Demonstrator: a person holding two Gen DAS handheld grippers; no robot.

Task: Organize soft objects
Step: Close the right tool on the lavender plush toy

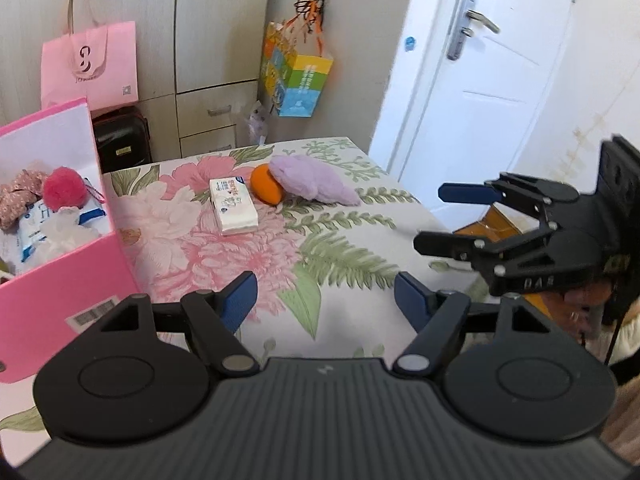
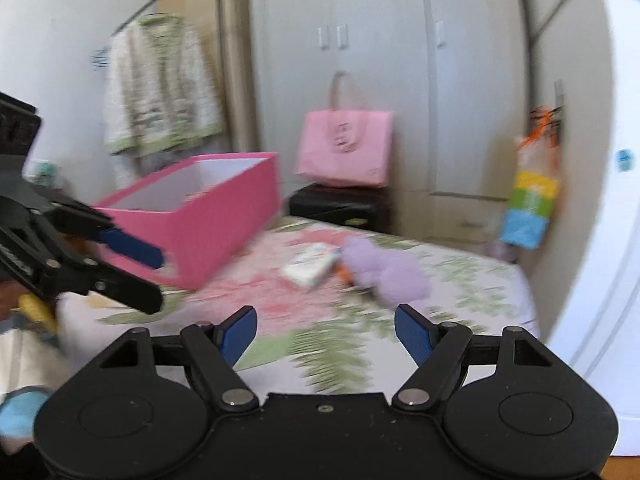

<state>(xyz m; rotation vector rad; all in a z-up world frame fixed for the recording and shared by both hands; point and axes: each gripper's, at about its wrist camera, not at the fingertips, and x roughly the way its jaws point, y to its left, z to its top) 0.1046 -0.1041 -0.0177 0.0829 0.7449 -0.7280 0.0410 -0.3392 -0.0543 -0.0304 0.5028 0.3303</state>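
Lying near the far end of the floral-covered surface [image 1: 224, 264], the purple plush [image 1: 310, 180] still waits to be sorted, its long axis running across the left-wrist view from upper left to lower right. An orange soft item [image 1: 265, 189] touches its left end, and a tissue pack [image 1: 233, 207] sits just beside that. The pink box [image 1: 60, 292], already holding a pink pompom [image 1: 64, 194] and other soft things, stands at the left edge of the surface. Both tools are empty with jaws spread: the left tool [image 1: 325, 300] points straight up the surface with the plush ahead and slightly right, well apart. The right tool [image 2: 325, 334] has the plush [image 2: 384, 272] ahead and slightly right, seemingly nearer, though that view is blurred. I judge the right hand better placed to reach forward and close across the plush's short width.
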